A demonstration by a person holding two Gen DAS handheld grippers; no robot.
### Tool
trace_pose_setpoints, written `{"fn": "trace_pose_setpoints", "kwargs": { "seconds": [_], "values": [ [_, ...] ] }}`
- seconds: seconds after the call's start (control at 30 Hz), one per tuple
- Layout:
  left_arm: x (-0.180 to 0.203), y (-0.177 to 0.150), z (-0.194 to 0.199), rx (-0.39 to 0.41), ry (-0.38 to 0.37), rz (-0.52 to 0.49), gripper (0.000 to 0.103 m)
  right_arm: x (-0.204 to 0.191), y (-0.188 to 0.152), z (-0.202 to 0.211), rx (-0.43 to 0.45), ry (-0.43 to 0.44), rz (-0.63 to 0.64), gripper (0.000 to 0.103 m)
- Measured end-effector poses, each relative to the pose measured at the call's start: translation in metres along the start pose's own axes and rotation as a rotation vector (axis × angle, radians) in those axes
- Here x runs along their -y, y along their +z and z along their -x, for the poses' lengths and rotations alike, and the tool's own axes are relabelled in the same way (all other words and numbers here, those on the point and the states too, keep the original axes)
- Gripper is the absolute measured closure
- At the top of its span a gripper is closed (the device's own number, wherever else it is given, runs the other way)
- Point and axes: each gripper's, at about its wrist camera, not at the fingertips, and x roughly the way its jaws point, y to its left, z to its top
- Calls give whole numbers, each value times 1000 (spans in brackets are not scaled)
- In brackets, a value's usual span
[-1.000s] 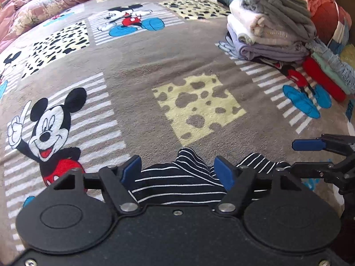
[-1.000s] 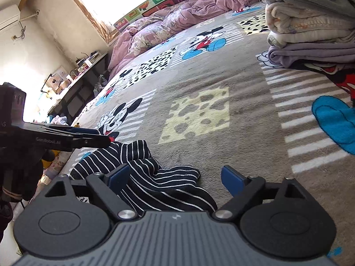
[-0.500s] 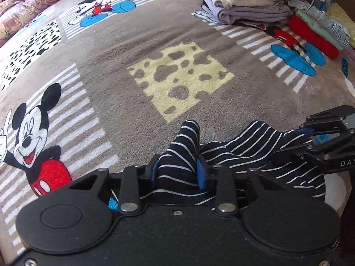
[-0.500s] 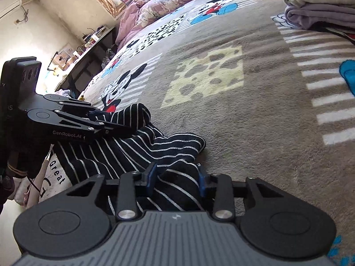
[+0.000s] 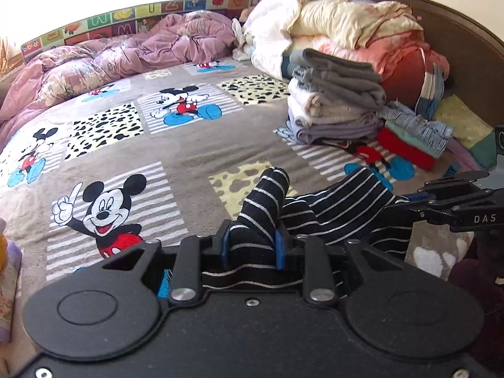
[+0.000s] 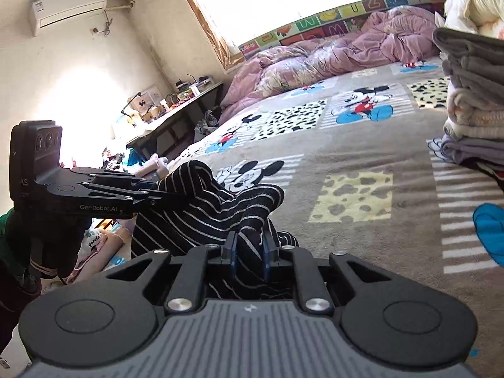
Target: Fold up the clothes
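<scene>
A black garment with thin white stripes [image 5: 340, 208] hangs lifted between both grippers above the cartoon-mouse blanket [image 5: 195, 148]. In the left wrist view my left gripper [image 5: 253, 245] has its blue pads pressed on a bunched fold of the cloth, and its jaws are still closing. The right gripper [image 5: 419, 197] shows at the right edge, gripping the far end. In the right wrist view my right gripper [image 6: 249, 249] pinches another fold of the striped garment [image 6: 201, 214], its jaws also still closing. The left gripper [image 6: 157, 189] holds the cloth at the left.
A stack of folded clothes [image 5: 334, 100] stands at the right on the bed, with red and denim items [image 5: 412, 138] beside it. A purple duvet [image 5: 126, 53] lies along the far edge, and piled bedding [image 5: 346, 22] by the headboard. A cluttered desk [image 6: 176, 107] stands left of the bed.
Both grippers went from open over the striped garment to closed on folds of it, then rose, lifting the cloth off the blanket. The views tilted up to show the room.
</scene>
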Motion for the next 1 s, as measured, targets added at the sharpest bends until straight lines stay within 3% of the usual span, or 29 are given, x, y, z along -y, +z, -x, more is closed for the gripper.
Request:
{"fn": "trace_pose_setpoints", "kwargs": {
  "seconds": [0.23, 0.43, 0.6, 0.7, 0.83, 0.93, 1.0],
  "values": [
    [22, -20, 85, 128, -1, 48, 80, -58, 16, 60, 80, 62, 150, 87],
    [34, -28, 148, 257, -69, 149, 82, -92, 25, 108, 135, 100, 218, 87],
    [42, -24, 176, 311, -110, 148, 82, -113, 31, 142, 172, 127, 287, 87],
    [33, -17, 172, 306, -127, 155, 82, -121, 40, 145, 169, 133, 325, 87],
    [11, -6, 131, 250, -97, 174, 82, -106, 57, 113, 138, 108, 298, 87],
    [-11, 6, 84, 180, -38, 179, 82, -85, 71, 70, 105, 72, 278, 87],
    [-23, 26, 59, 190, 42, 150, 83, -72, 85, 41, 95, 47, 268, 87]
  ]
}}
